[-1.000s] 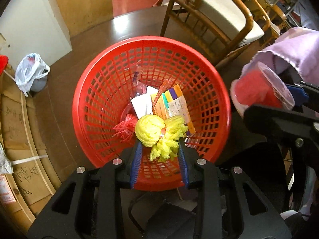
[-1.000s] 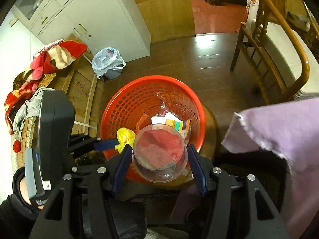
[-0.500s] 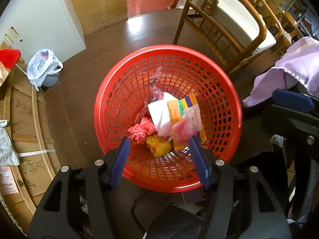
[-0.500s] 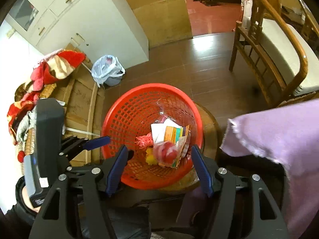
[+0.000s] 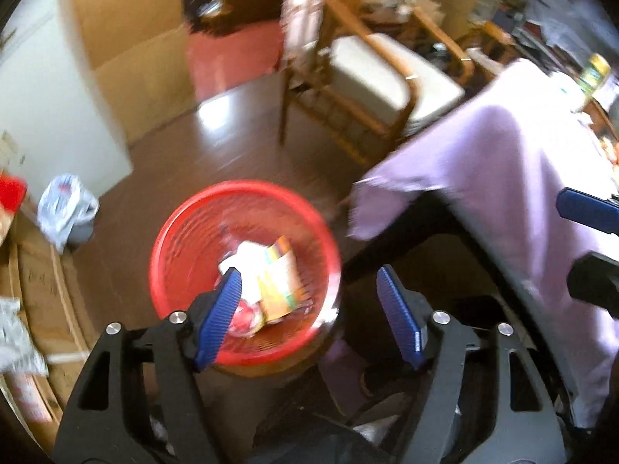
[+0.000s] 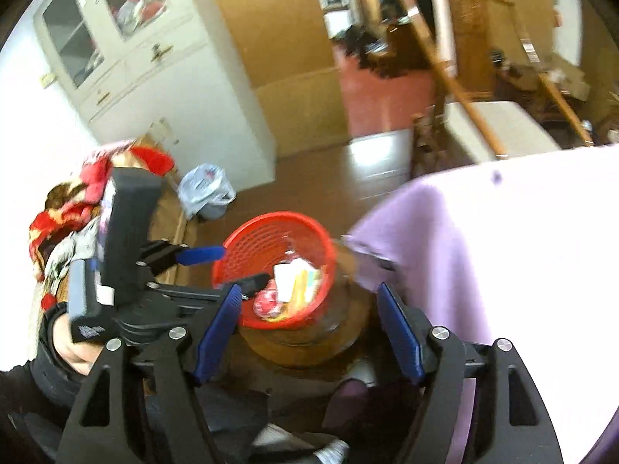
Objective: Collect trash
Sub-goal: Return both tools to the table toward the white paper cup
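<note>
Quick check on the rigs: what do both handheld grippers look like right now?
Left gripper and right gripper match: black plastic frames with triangular cutouts, silver screws, ribbed blue finger pads. The hand on the left unit wears a dark sleeve; no cables visible.

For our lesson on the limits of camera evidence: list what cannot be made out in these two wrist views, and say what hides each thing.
1. Trash in the red basket, left wrist view: motion blur; the left gripper finger covers part.
2. Same basket, right wrist view: the items are small, and the right gripper finger overlaps its rim.
3. Tabletop beyond the purple cloth, left view: blurred, cut by the frame edge.
</note>
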